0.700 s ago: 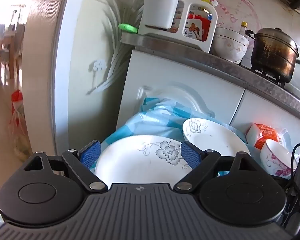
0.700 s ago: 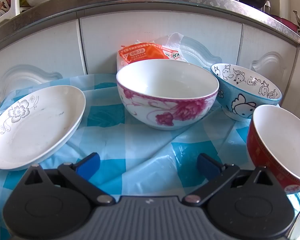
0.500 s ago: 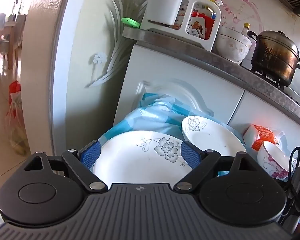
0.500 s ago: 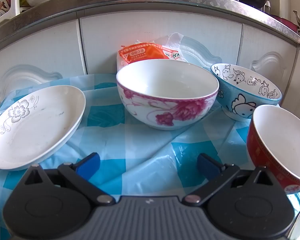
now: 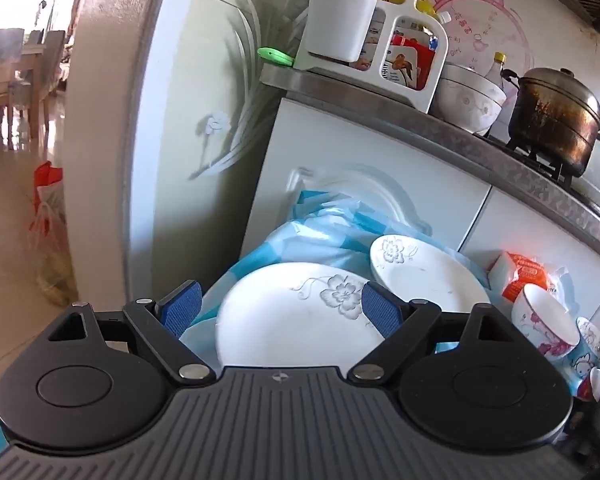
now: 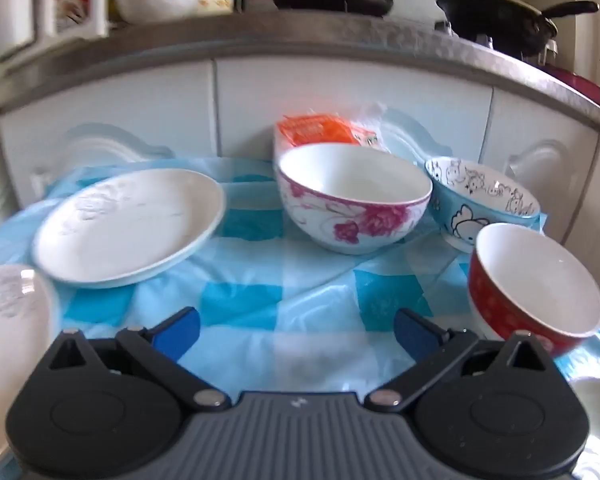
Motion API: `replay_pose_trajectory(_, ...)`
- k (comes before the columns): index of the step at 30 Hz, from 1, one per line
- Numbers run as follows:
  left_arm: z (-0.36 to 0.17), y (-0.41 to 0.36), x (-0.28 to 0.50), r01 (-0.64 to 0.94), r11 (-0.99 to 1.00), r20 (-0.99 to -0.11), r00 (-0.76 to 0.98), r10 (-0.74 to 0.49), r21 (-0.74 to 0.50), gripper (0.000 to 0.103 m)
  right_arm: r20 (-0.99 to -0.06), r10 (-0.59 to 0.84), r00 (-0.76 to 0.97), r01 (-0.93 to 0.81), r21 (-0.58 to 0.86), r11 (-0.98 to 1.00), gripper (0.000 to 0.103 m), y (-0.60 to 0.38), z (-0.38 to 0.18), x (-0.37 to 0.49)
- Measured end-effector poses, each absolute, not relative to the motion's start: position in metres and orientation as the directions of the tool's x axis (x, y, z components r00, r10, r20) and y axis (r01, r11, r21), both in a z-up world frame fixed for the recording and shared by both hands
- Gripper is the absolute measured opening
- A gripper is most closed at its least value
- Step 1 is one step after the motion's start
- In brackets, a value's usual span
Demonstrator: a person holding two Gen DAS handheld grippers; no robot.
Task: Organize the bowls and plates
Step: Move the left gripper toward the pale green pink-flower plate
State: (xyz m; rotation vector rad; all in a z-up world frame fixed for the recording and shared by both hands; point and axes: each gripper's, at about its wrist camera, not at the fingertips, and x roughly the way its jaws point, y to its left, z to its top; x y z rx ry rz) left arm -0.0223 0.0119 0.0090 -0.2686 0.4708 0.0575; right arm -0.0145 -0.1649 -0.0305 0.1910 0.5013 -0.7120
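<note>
In the left wrist view we saw a large, glossy white ceramic plate with a grey flower print [image 5: 296, 320] lying on a crinkled blue-and-white checked plastic cloth [image 5: 320, 232]. A smaller white flower-printed plate [image 5: 424, 276] sat just beyond it, its edge tucked close. Our left tongs [image 5: 281, 308] stood wide apart over the large plate, their blue ribbed pads clamping nothing.

In the right wrist view, slightly blurred, a round white porcelain bowl with pink flowers [image 6: 354, 196] stood mid-cloth, a blue cartoon-printed bowl [image 6: 484, 204] just beside it and a red bowl with a white inside [image 6: 536, 284] nearer. Our right tongs [image 6: 296, 330] gaped wide above bare cloth, holding nothing.
</note>
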Motion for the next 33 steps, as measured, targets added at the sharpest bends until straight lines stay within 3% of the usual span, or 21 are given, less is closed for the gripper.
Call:
replay_pose_trajectory(19,0.025,-0.023,-0.116,-0.001,0.998,-0.462,0.886,-0.025,-0.056,0.103,-0.214,-0.571,0.792,0.557,-0.127,0.821,0.102,-0.09,0.026,-0.165)
replay_pose_trajectory(33,0.038,-0.018,-0.165,0.063,0.997,-0.458,0.886,-0.074,-0.038,0.103,-0.149,-0.524,0.839,0.523,-0.052,0.851,0.102,-0.082,0.028,-0.224)
